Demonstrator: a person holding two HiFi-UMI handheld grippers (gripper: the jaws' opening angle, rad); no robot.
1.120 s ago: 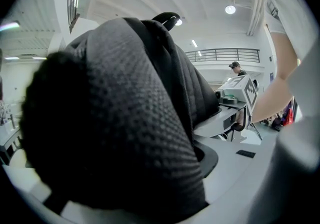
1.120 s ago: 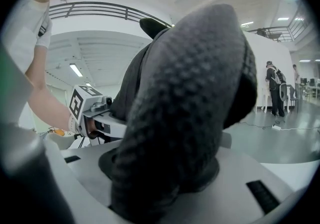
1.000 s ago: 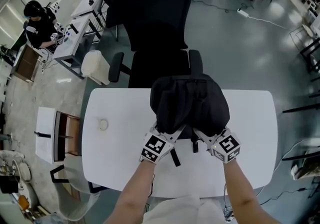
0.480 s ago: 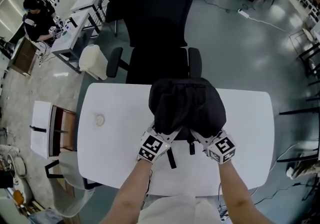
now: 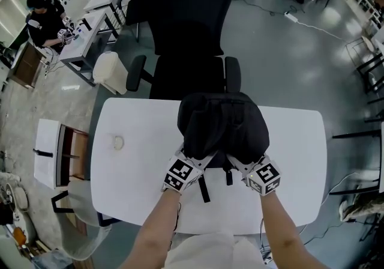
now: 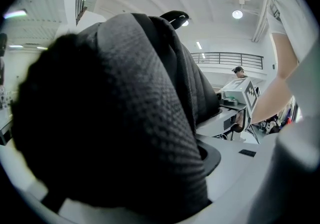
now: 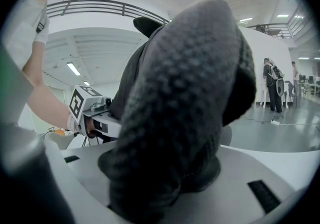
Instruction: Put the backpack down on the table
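In the head view, the black backpack stands on the white table, midway along it and toward its far edge, in front of an office chair. The left gripper and the right gripper meet the bag's near side, one at each shoulder strap.

In the left gripper view, a padded mesh strap lies between the jaws, which have just been opening. Table shows between the strap and the right-hand jaw.

In the right gripper view, the other strap stands between widely parted jaws, its foot on the table, with table visible beside it.
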